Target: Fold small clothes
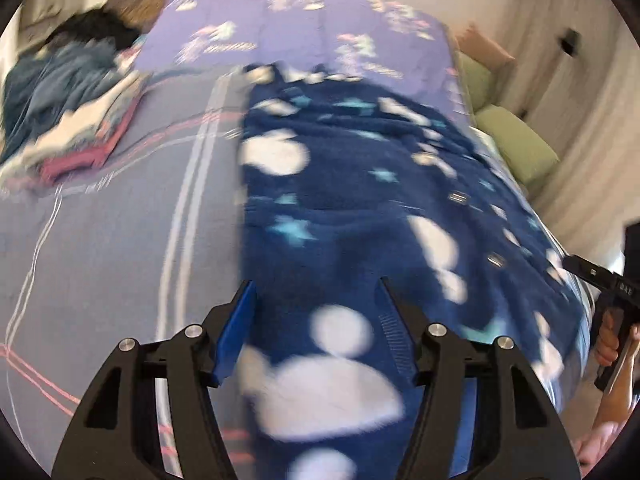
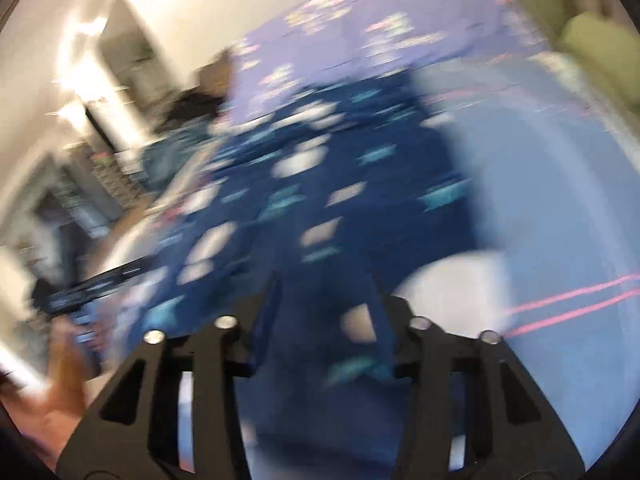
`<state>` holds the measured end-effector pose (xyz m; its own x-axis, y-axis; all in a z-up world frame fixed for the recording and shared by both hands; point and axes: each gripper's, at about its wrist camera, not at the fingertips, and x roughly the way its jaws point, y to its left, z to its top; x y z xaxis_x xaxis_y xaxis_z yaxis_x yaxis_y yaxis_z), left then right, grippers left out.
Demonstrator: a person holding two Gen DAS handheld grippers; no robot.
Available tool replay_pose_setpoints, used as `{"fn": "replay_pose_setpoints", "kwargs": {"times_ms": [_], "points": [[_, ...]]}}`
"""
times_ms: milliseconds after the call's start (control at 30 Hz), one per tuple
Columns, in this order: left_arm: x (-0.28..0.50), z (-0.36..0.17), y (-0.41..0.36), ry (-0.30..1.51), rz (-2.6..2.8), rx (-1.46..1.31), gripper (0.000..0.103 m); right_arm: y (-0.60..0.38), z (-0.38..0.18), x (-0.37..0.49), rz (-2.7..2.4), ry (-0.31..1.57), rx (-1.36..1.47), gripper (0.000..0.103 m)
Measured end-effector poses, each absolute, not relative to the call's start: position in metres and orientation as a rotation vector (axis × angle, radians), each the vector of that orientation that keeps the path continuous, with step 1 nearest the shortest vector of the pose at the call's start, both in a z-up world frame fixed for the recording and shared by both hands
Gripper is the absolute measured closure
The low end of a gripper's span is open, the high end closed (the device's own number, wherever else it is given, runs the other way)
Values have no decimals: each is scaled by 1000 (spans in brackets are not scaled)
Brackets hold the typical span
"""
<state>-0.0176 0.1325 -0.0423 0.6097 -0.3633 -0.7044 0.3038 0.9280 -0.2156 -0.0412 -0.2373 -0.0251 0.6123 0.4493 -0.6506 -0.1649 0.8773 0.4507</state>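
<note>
A dark blue fleece garment (image 1: 340,200) with white blobs and pale stars lies spread lengthwise on the bed. My left gripper (image 1: 316,296) hovers over its near end with the jaws wide apart, so it is open; the left pad is at the cloth's left edge. At the garment's right edge my right gripper (image 1: 570,262) shows, held by a hand (image 1: 612,340). The right wrist view is badly blurred. There the garment (image 2: 320,184) fills the middle and my right gripper (image 2: 324,296) has its jaws apart over blue cloth. My left gripper (image 2: 148,266) appears at the left.
The grey-blue striped sheet (image 1: 120,240) covers the bed. A purple patterned cover (image 1: 280,28) lies at the far end. A pile of other clothes (image 1: 72,92) sits at the far left. Green cushions (image 1: 516,144) line the right side by the wall.
</note>
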Motion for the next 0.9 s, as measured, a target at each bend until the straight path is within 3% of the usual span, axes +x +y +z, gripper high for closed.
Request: {"fn": "replay_pose_setpoints", "kwargs": {"times_ms": [200,333,400,433,467,500,633,733,900], "points": [[-40,-35,109,777,-380,46,40,-157,-45,-47,605,962,310,64],[-40,-37,129,798,-334,-35,40,-138,-55,-39,636,1007,297,41],[-42,-38,139,802,-300,-60,40,-130,-58,-33,650,1020,281,40],[-43,-38,143,803,-288,-72,40,-126,-60,-29,663,1026,291,50],[-43,-38,146,804,-278,-85,40,-123,-61,-26,686,1042,312,85],[-44,-38,152,804,-265,-107,40,-118,-67,-20,721,1093,352,95],[-47,-35,165,790,-252,-162,38,-123,-43,-27,678,1001,356,98],[-53,-34,173,791,-286,-195,23,-146,-11,-48,620,904,312,98],[-54,-50,175,851,-379,-245,23,-174,-42,-48,515,1004,378,97]]}}
